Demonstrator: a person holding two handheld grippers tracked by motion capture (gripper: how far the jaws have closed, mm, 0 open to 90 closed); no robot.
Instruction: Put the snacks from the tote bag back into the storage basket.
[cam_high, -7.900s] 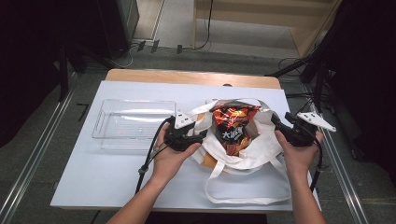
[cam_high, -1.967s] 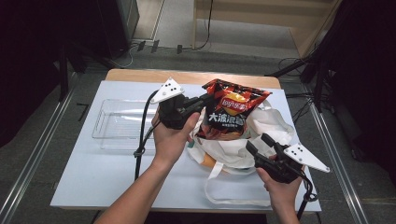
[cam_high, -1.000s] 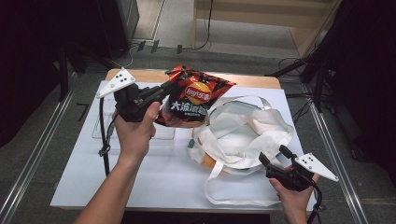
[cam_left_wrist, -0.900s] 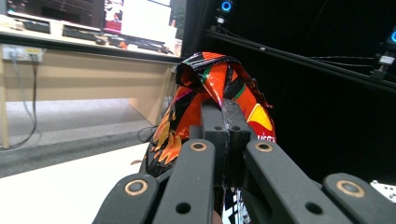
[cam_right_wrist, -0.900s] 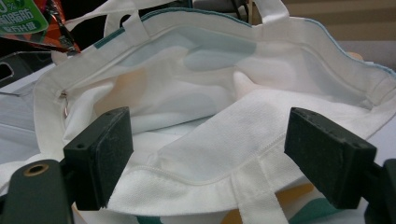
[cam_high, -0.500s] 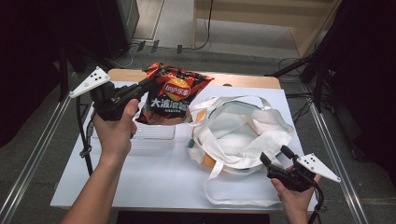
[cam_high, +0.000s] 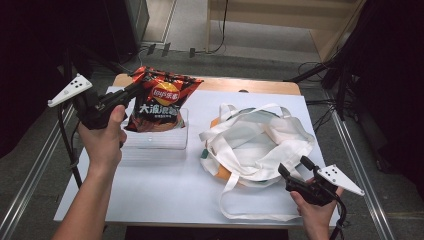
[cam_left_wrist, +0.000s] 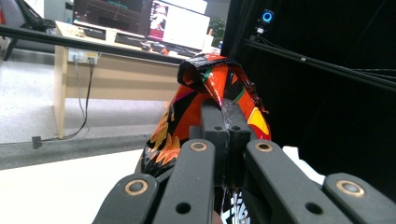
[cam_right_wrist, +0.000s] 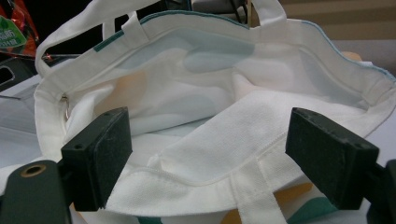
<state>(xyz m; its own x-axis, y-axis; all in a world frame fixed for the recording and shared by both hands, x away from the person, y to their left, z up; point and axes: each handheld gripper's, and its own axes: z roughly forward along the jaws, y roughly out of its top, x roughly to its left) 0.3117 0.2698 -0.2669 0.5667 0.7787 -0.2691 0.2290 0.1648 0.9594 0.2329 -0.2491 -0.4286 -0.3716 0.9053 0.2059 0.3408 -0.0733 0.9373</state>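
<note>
Left gripper (cam_high: 131, 90): my jaws are pinching the top seam of the chip bag (cam_high: 160, 102). In the left gripper view the jaws are pressed together with the crimped foil edge of the bag (cam_left_wrist: 210, 84) folded over and clamped between them. The bag hangs upright off the jaws, logo facing the camera, bottom edge down inside the clear plastic bin (cam_high: 155, 142). The bin sits at about 9 o'clock on the desk (cam_high: 165, 195), just left of the tote bag. I can't tell whether the chip bag touches the bin floor.

Right gripper (cam_high: 295, 172): jaws spread wide, nothing pinched. It sits at about 4 o'clock on the desk, right at the near rim of the white tote bag (cam_high: 260, 145). In the right gripper view the two pads (cam_right_wrist: 100, 154) stand either side of the tote's hem and strap (cam_right_wrist: 219, 154); the cloth lies between them, no pad pressing on it. The tote's mouth gapes open, interior white with pale orange and green showing through.

The tote lies slumped at centre-right of the desk, one long strap looped out toward 6 o'clock. Chip bag and tote are well apart.
</note>
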